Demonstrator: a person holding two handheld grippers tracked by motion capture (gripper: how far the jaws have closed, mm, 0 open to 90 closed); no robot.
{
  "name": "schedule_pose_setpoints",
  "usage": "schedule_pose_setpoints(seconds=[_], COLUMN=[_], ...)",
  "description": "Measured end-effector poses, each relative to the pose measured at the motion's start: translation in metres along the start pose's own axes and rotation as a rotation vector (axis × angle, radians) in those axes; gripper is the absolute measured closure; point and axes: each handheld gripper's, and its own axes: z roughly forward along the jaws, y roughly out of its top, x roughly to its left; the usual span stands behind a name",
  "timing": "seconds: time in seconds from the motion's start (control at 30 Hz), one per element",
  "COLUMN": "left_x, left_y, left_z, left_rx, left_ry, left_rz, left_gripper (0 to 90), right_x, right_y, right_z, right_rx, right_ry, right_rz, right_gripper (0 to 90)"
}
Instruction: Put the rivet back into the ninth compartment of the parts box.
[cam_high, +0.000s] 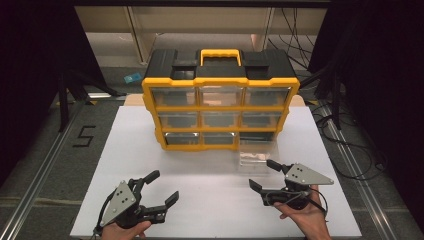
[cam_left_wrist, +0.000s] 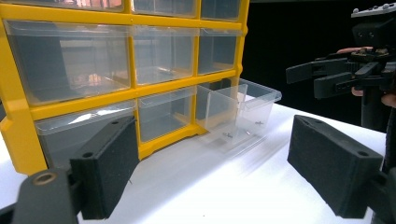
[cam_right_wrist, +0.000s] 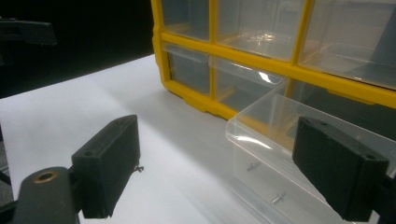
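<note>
Nearest the high camera, the person's two hands held the grippers over the near edge of the white table board (cam_high: 200, 200). The left gripper (cam_high: 161, 187) had its black jaws spread wide with nothing between them, well apart from any object. The right gripper (cam_high: 264, 175) was likewise wide open and empty, its farther jaw tip just beside the front rim of the clear plastic drawer (cam_high: 255, 159).

That drawer stood pulled out of the bottom right slot of the yellow-framed, black-topped plastic organiser cabinet (cam_high: 220, 107), its front resting out on the board. In the right gripper view the drawer (cam_right_wrist: 280, 154) lay between the two jaws, and a few small metal screws (cam_right_wrist: 279, 198) showed on its floor.

Judging from its thin, see-through walls, the drawer was probably very light, fairly stiff along the rim but springy in the side walls, and slick to the touch; a hard squeeze could bow or crack it. The front wall with its lip looked the best place to take hold, one pad inside and one outside, closing gently. The loose screws would likely slide or rattle if it tipped, so keeping it level seemed wise. The cabinet itself looked light enough to shift if the drawer were pushed carelessly.
</note>
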Motion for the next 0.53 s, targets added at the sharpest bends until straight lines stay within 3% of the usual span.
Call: schedule_pose_setpoints(seconds=[0.53], left_x=[-0.0004], left_y=[0.0001], left_z=[0.0002], left_rx=[-0.001], left_ry=[0.000], left_rz=[-0.001], left_gripper=[15.9], right_x=[-0.0010], right_y=[-0.0008], right_z=[0.0009], right_rx=[0.006], right_ry=[0.014], right_rz=[-0.007], right_gripper=[16.1])
